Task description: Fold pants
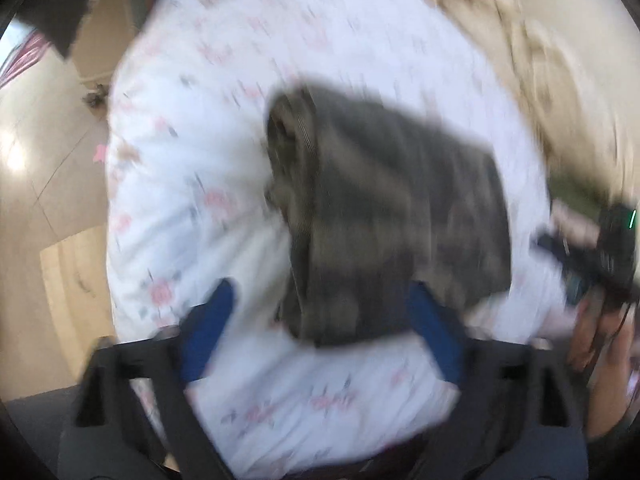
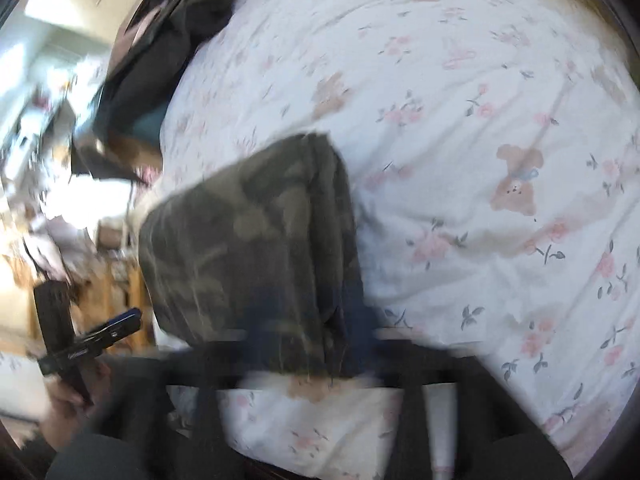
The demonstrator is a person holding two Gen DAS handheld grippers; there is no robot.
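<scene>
The camouflage pants (image 1: pixel 380 208) lie as a folded bundle on the white flowered bed sheet (image 1: pixel 200 140). My left gripper (image 1: pixel 320 316) is open, its blue pads (image 1: pixel 212 320) spread wide on either side of the bundle's near end, without pressing on it. In the right wrist view the pants (image 2: pixel 248 240) lie on the sheet (image 2: pixel 480 120) just ahead of my right gripper (image 2: pixel 312 332), whose fingers are badly blurred. Seen from the left wrist, the right gripper (image 1: pixel 580 264) stands apart from the bundle's right edge and holds nothing. The left gripper (image 2: pixel 92 336) shows at the lower left.
A beige blanket (image 1: pixel 540 60) lies at the bed's far right. Pale floor (image 1: pixel 40 160) runs along the bed's left side. Dark clothing (image 2: pixel 160 40) is piled at the bed's far end, with a cluttered room behind it. A person's hand (image 1: pixel 600 344) holds the right gripper.
</scene>
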